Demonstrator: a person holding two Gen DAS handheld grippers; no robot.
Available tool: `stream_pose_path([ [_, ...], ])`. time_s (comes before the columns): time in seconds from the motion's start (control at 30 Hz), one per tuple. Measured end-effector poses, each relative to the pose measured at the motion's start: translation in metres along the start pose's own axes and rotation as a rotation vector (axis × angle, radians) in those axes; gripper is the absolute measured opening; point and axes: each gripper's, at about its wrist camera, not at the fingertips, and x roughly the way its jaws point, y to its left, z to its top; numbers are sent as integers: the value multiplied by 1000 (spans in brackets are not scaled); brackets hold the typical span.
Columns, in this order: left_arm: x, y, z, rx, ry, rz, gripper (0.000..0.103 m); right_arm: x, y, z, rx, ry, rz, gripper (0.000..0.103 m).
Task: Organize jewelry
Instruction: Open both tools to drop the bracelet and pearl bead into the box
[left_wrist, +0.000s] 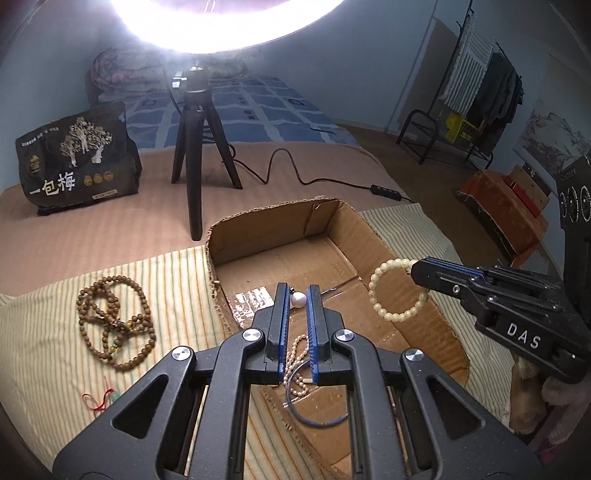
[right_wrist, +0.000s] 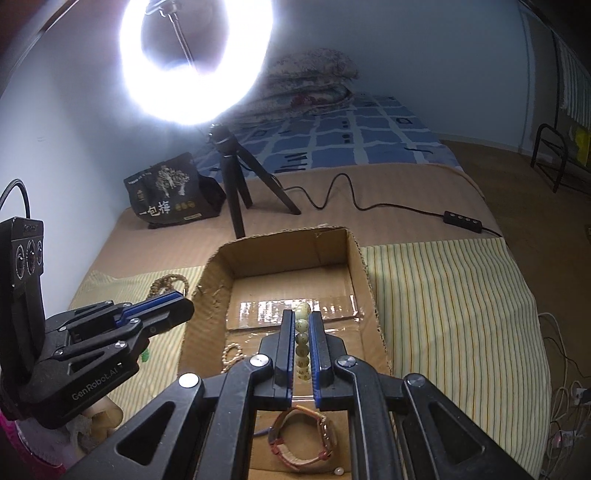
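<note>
An open cardboard box (left_wrist: 369, 236) (right_wrist: 354, 258) lies on the striped cloth. My right gripper (right_wrist: 300, 325) is shut on a cream bead bracelet (left_wrist: 397, 288) (right_wrist: 302, 332) and holds it above the box; it shows from the side in the left wrist view (left_wrist: 417, 267). My left gripper (left_wrist: 297, 299) is nearly shut over the box's near-left part, with a pearl pendant (left_wrist: 298, 300) between its tips; whether it grips it is unclear. A small pearl strand (left_wrist: 295, 354) and a blue cord (left_wrist: 317, 421) lie in the box. A watch (right_wrist: 303, 435) lies in the box below my right gripper.
A long wooden bead necklace (left_wrist: 114, 325) and a red string charm (left_wrist: 103, 398) lie on the striped cloth (left_wrist: 166, 295) left of the box. A ring light on a tripod (left_wrist: 195, 147), its cable and switch (right_wrist: 461, 219), and a black bag (left_wrist: 74, 158) stand behind.
</note>
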Motion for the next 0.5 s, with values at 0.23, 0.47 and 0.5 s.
stream_pose_path([
  [0.23,9,-2,3,-7,13,3,7,6,-5,-2,9,16,-9,5],
  [0.47,12,0,4,-18,19,14,9,3,-7,-2,16,10,-11,25],
  [0.5,11,0,4,-14,18,19,12,2,-7,-2,15,7,-16,30],
])
